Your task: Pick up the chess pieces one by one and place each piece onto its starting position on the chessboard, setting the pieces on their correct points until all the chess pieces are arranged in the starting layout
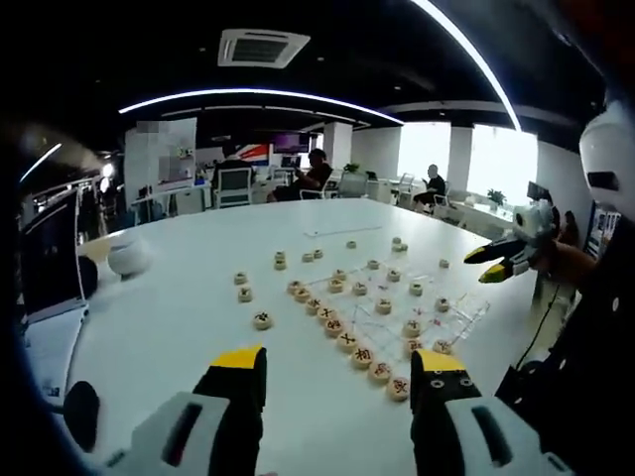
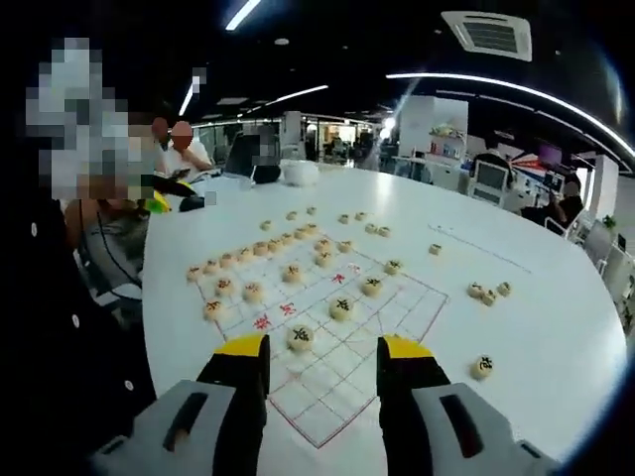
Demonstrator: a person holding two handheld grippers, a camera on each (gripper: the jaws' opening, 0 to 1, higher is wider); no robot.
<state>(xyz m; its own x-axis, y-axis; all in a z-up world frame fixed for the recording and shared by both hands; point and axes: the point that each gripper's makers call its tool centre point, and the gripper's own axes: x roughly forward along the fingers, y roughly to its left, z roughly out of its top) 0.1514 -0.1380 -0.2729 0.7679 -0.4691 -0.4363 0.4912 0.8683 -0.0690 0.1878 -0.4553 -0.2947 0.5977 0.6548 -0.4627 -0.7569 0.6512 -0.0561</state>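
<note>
Both tongs hang above the white table [image 1: 179,297] with jaws spread wide and nothing between them, which suits a moment of choosing the next piece rather than carrying one.

In the right gripper view, the right gripper [image 2: 322,355] looks down over the near corner of the chessboard [image 2: 327,397], a clear sheet with red lines. Just ahead of its tips and a little toward the left jaw sits one placed piece [image 2: 300,337]; another piece [image 2: 341,307] lies further ahead. Beyond these runs a back row of pieces [image 2: 260,249] along the far left edge, lined up because that rank looks already filled. Off the board to the right of the jaws, a lone stray piece [image 2: 483,366] lies near, and a small cluster of strays [image 2: 489,292] sits further out, probably waiting their turn.

In the left gripper view, the left gripper [image 1: 337,372] hovers short of the same row of pieces [image 1: 347,339], seen end-on just ahead between its jaws, while loose pieces [image 1: 244,288] lie ahead to the left. The right gripper shows far right there
</note>
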